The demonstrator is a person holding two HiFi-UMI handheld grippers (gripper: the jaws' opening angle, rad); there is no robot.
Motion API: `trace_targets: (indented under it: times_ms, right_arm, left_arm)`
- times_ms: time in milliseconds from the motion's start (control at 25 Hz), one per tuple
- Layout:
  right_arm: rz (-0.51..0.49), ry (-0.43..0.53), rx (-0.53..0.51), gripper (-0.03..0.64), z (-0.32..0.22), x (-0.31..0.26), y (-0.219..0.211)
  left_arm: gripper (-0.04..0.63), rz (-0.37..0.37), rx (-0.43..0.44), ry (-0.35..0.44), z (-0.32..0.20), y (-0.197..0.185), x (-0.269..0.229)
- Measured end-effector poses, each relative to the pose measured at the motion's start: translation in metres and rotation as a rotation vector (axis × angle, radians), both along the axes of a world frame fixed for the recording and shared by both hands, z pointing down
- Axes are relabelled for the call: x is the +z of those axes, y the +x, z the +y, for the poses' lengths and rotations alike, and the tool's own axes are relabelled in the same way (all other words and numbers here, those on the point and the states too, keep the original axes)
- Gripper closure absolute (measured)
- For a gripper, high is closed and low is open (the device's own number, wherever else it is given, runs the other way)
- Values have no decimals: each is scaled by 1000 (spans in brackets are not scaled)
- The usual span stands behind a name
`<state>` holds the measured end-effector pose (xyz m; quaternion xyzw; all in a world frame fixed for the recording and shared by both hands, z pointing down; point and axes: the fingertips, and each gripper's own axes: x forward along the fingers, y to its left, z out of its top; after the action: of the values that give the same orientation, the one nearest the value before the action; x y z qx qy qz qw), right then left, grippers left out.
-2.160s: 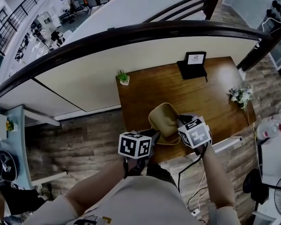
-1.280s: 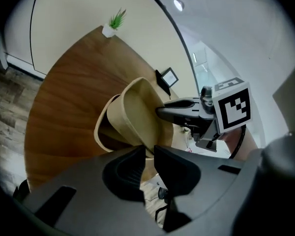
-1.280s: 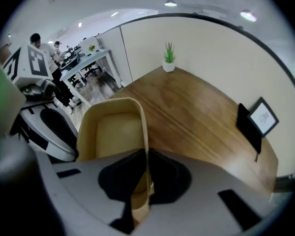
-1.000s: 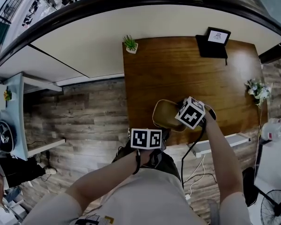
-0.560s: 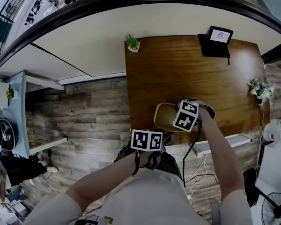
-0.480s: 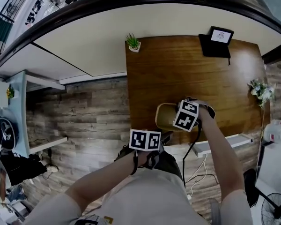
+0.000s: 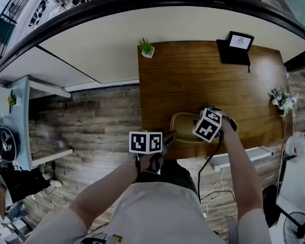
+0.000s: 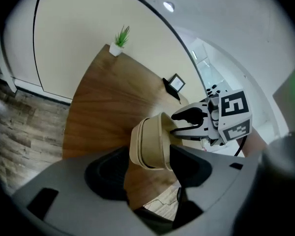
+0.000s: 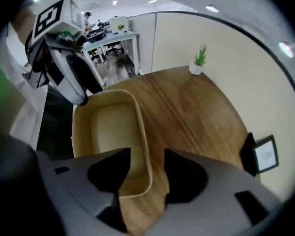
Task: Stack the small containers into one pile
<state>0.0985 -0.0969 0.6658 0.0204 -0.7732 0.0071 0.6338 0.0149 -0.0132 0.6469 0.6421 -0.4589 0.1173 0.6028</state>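
Note:
A nested pile of tan containers (image 7: pixel 184 128) sits on the wooden table (image 7: pixel 193 80) close to its near edge. My left gripper (image 7: pixel 168 138) is at the pile's left end. In the left gripper view the pile (image 8: pixel 150 141) lies between that gripper's (image 8: pixel 150 157) opening jaws, and the pads stand clear of it. My right gripper (image 7: pixel 198 130) is over the pile's right end. Its jaws (image 9: pixel 146 156) are opening astride the top container's (image 9: pixel 110 127) side wall, one finger inside and one outside, with gaps on both sides.
A small potted plant (image 7: pixel 147 48) stands at the table's far left corner and a black framed stand (image 7: pixel 238 43) at the far right. White flowers (image 7: pixel 279 99) sit at the right edge. Wood floor lies to the left of the table.
The left gripper has let go of the pile's left end and drawn back to the left. The right gripper's jaws have spread off the container wall. The pile has stayed put.

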Motion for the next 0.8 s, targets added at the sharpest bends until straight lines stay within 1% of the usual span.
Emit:
trace_targets:
  times_ms: [120, 200, 280, 400, 560, 800]
  right_arm:
    - [-46, -28, 151, 345, -4, 1, 7]
    - [-62, -51, 236, 342, -3, 5, 14]
    - [-60, -60, 283, 342, 0, 11, 21]
    - [-67, -74, 341, 341, 3, 20, 27]
    - [-70, -70, 378, 341, 4, 28, 30]
    - [-43, -59, 373, 339, 5, 37, 30]
  left_arm:
    - [331, -32, 23, 4, -8, 0, 6]
    - [331, -61, 41, 2, -10, -2, 11]
    - [332, -91, 60, 1, -8, -3, 18]
    - [333, -106, 63, -20, -6, -4, 29]
    - [331, -122, 73, -41, -5, -8, 41]
    - [314, -117, 113, -52, -8, -6, 49]
